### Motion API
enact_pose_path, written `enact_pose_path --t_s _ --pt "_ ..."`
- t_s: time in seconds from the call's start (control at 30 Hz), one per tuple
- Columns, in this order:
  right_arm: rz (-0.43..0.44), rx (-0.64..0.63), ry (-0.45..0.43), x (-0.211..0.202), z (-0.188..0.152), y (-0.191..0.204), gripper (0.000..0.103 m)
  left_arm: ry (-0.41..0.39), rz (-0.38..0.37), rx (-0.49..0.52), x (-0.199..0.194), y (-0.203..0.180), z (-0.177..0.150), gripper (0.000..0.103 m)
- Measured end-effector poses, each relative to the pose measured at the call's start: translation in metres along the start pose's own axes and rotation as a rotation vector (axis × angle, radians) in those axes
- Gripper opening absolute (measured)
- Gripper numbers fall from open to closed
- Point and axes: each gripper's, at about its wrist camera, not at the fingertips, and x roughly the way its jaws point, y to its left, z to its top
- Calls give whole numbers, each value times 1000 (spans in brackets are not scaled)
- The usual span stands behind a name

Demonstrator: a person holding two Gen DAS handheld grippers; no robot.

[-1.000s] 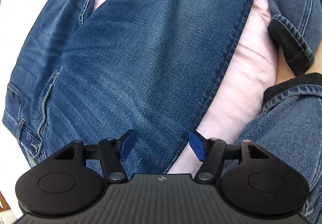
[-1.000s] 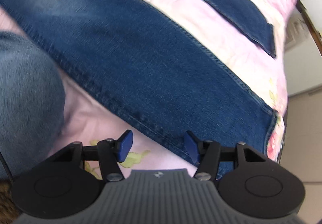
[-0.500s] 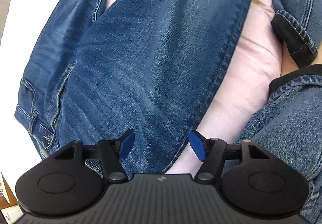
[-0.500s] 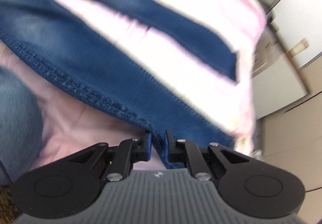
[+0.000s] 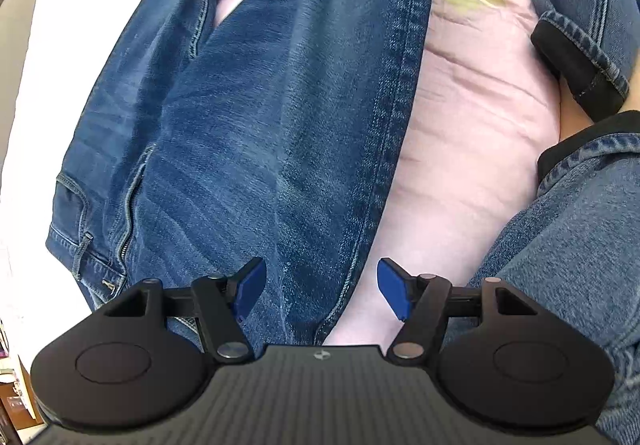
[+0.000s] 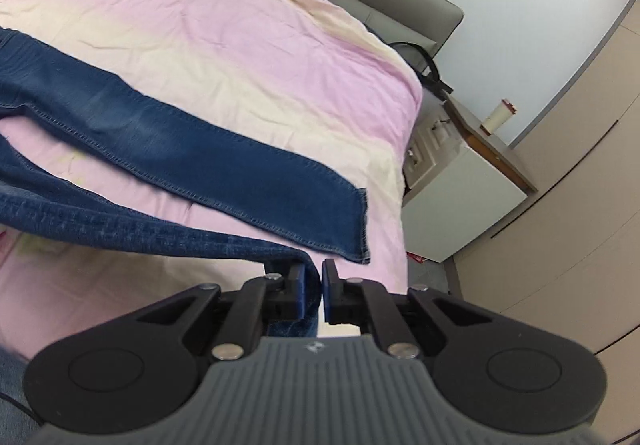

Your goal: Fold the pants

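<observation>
Two claws: right gripper (image 6: 314, 287) pinching jeans (image 6: 168, 149) hem; left gripper (image 5: 320, 291) spread above waistband. No legible writing.

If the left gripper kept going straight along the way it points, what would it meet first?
Most likely the jeans spread on the pink bedding. The left gripper hangs open above the upper leg near the outer seam, so denim, not sheet, probably comes first, though its height above the cloth is unclear.

One pair of jeans (image 6: 180, 149), one pink bedsheet (image 6: 240, 45), one nightstand (image 6: 460, 181), and seemingly one cup (image 6: 498, 116).
</observation>
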Motion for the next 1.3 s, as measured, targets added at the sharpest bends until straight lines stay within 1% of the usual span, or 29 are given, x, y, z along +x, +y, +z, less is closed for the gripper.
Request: enact_pose_path --t_s 0.1,0.17,0.2,0.23,0.3,0.33,0.4,0.43,0.47,0.5,0.53,0.57,0.63,0.67,0.73,0.83,0.93,1.03,1.17,1.3 --pt "-7 -8 -3 1 11 0 0 56 38 11 18 -7 7 75" --pt "-14 -15 5 1 14 1 0 110 86 26 33 -13 10 75" --pt "-19 -18 15 1 14 1 0 136 122 37 40 -16 10 75" --pt "-22 -17 27 2 14 1 0 152 153 42 43 -16 8 77" --pt "-32 -20 53 3 9 1 0 175 230 50 46 -11 -2 82" --pt "-35 -15 63 5 6 1 0 187 257 42 46 -6 -9 83" --pt "-29 -10 83 9 -2 1 0 213 320 21 45 5 -23 80" --pt "-31 -13 90 11 -6 2 0 212 342 3 43 10 -32 78" --pt "-33 -19 93 13 -9 3 0 199 344 -27 38 15 -39 69" --pt "-31 -21 97 16 -11 5 0 178 333 -74 31 21 -44 65" --pt "-28 -20 101 18 -13 6 0 151 334 -126 22 26 -47 58" --pt "-27 -20 105 20 -15 7 0 123 350 -162 13 29 -50 47" --pt "-26 -20 114 24 -18 10 0 66 386 -247 -10 33 -56 33" --pt "-28 -25 116 25 -19 11 0 31 407 -291 -22 35 -58 29" --pt "-34 -31 115 25 -21 13 0 -34 459 -361 -46 38 -63 28" --pt "-51 -33 103 21 -21 13 0 -91 522 -429 -78 47 -65 27" --pt "-85 -28 79 19 -10 7 0 -123 534 -461 -101 71 -58 27" --pt "-101 -27 75 28 11 0 0 -106 550 -465 -109 103 -38 27" --pt "-135 -72 93 60 41 -3 0 -55 560 -431 -107 141 -5 27" --pt "-145 -76 134 106 70 -9 0 -6 575 -375 -78 175 29 27"
